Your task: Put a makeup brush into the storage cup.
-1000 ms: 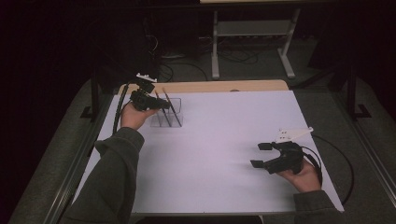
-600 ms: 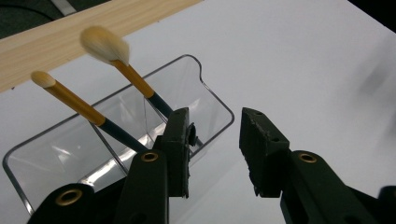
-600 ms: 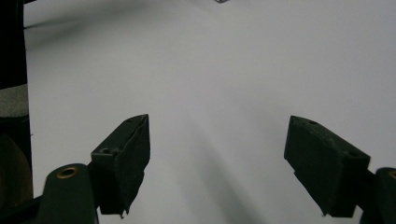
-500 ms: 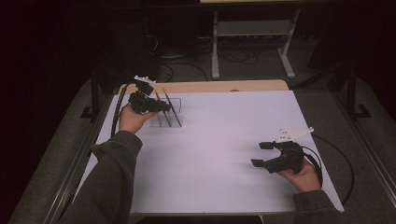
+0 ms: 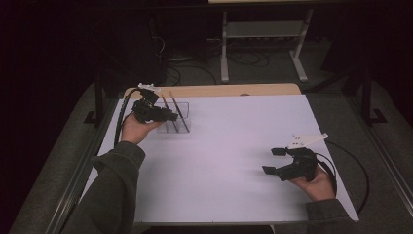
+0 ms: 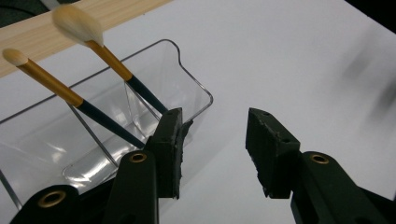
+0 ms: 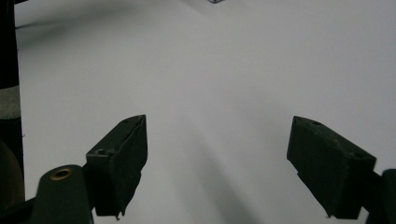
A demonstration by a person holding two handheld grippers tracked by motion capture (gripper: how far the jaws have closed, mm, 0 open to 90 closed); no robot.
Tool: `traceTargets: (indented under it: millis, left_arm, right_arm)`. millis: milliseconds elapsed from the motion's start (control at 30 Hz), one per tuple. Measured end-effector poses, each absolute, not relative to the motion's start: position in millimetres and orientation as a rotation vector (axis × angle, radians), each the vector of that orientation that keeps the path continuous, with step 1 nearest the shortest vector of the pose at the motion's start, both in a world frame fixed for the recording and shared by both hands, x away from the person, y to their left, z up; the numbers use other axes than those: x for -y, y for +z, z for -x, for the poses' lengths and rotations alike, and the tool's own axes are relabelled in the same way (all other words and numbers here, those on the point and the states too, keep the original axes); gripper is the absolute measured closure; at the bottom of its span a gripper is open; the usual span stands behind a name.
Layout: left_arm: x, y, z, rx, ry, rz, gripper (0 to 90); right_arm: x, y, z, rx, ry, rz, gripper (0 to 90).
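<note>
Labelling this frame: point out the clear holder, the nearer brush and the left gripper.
clear holder (image 6: 196, 95), left gripper view, rim at the near corner.
nearer brush (image 6: 105, 120), left gripper view, dark part of the handle.
left gripper (image 6: 215, 135), left gripper view, midway between its open jaws.

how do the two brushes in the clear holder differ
Seen in the left gripper view, the near brush has a big fluffy pale tip, while the far brush ends in a small rounded one. They stand in separate compartments of the clear holder, split by a divider. Both lean the same way, with gold ferrules and dark handles.
</note>
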State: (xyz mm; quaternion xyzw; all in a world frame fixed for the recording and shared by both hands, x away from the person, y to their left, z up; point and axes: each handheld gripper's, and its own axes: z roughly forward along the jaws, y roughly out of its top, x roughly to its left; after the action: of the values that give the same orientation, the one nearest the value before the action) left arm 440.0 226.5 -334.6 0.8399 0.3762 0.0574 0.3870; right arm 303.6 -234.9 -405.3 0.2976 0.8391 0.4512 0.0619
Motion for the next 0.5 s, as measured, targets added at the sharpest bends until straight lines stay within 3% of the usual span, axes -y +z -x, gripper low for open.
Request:
traceTargets:
  millis: [500]
  left_arm:
    - [-227.4, -335.1, -423.0, -0.93, 0.154, -2.13, 52.7]
  right_arm:
    - [236.0, -405.4, -304.0, -2.515, 1.356, -0.91, 18.3]
